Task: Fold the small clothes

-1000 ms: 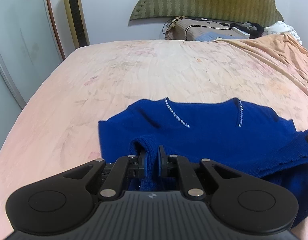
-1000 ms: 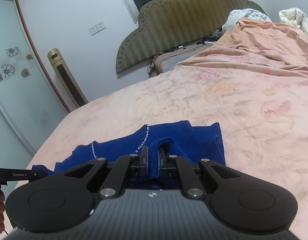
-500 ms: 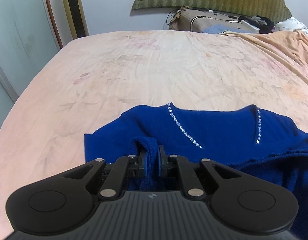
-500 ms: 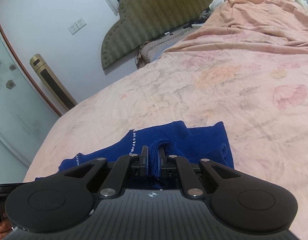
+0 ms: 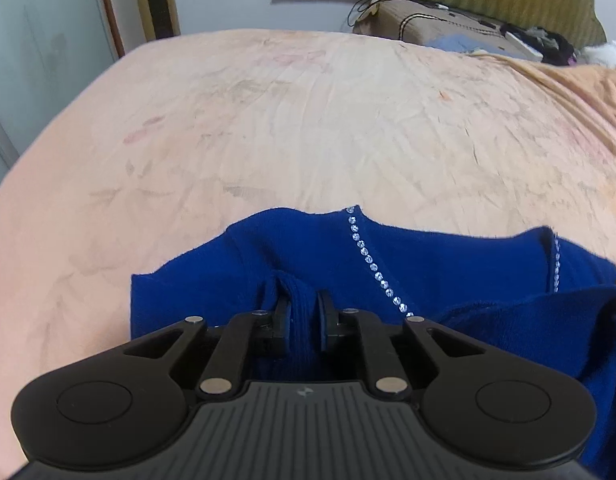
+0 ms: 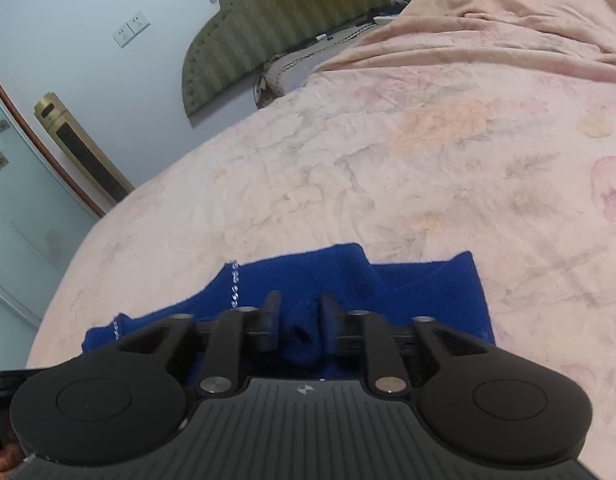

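Now both tools are biting cloth: the left gripper [image 5: 303, 312] pinches a ribbed fold of the blue sweater [image 5: 447, 264], and the right gripper [image 6: 299, 322] clamps a fuzzy bunch of the same knit [image 6: 419, 284]. Rhinestone trim [image 5: 373, 268] glints toward 1 o'clock from the left fingers. The garment lies on a wrinkled peach floral bedsheet [image 5: 308, 120], with a padded olive headboard [image 6: 268, 20] at 12 o'clock.

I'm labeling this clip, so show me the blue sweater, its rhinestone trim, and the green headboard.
blue sweater [image 5: 447, 264]: left wrist view, flat knit near the neckline.
rhinestone trim [image 5: 367, 258]: left wrist view, middle of the stone row.
green headboard [image 6: 276, 20]: right wrist view, striped padded face.
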`<action>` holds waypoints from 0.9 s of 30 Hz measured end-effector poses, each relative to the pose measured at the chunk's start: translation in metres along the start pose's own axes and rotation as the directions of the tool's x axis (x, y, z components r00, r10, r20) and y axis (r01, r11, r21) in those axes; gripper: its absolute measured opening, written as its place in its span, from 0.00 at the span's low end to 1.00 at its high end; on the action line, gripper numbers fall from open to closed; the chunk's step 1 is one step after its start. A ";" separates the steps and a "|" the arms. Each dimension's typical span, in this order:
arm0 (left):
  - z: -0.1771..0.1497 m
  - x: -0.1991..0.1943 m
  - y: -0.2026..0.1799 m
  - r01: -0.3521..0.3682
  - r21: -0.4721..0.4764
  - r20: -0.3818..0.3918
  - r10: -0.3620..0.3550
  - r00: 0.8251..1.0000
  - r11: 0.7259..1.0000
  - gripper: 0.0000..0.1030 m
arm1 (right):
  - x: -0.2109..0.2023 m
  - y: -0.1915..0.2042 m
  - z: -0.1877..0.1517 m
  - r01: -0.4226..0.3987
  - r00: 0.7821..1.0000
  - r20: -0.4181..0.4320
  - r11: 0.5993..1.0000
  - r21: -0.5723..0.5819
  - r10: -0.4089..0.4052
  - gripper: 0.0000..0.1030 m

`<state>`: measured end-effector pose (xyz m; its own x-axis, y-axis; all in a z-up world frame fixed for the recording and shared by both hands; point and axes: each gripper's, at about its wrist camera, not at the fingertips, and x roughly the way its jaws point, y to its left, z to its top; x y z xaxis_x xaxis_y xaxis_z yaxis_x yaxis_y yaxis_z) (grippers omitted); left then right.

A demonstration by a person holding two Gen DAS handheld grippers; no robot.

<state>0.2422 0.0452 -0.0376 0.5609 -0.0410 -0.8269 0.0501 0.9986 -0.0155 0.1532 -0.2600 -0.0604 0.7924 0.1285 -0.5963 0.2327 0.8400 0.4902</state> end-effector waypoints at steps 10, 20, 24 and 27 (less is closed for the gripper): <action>0.014 -0.005 0.040 0.052 -0.196 0.041 -0.044 0.998 0.979 0.76 | -0.027 0.007 0.006 0.056 0.985 0.168 0.993 -0.102 -0.039 0.63; 0.013 -0.028 0.037 -0.036 0.013 0.148 0.034 0.988 0.999 0.76 | 0.006 0.036 0.006 0.055 0.998 0.003 0.939 -0.340 -0.057 0.65; 0.003 -0.040 0.037 0.050 0.196 0.197 -0.089 0.976 0.979 0.76 | 0.017 0.029 0.005 0.030 0.999 -0.025 0.944 -0.328 -0.040 0.65; -0.002 -0.043 0.034 0.132 0.340 0.186 -0.204 0.961 0.931 0.76 | 0.026 0.032 0.004 -0.006 0.998 -0.057 0.937 -0.349 -0.015 0.53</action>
<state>0.2182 0.0811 -0.0040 0.6826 -0.2494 -0.6869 0.4017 0.9133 0.0675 0.1836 -0.2316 -0.0579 0.7556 0.1456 -0.6386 0.0165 0.9704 0.2408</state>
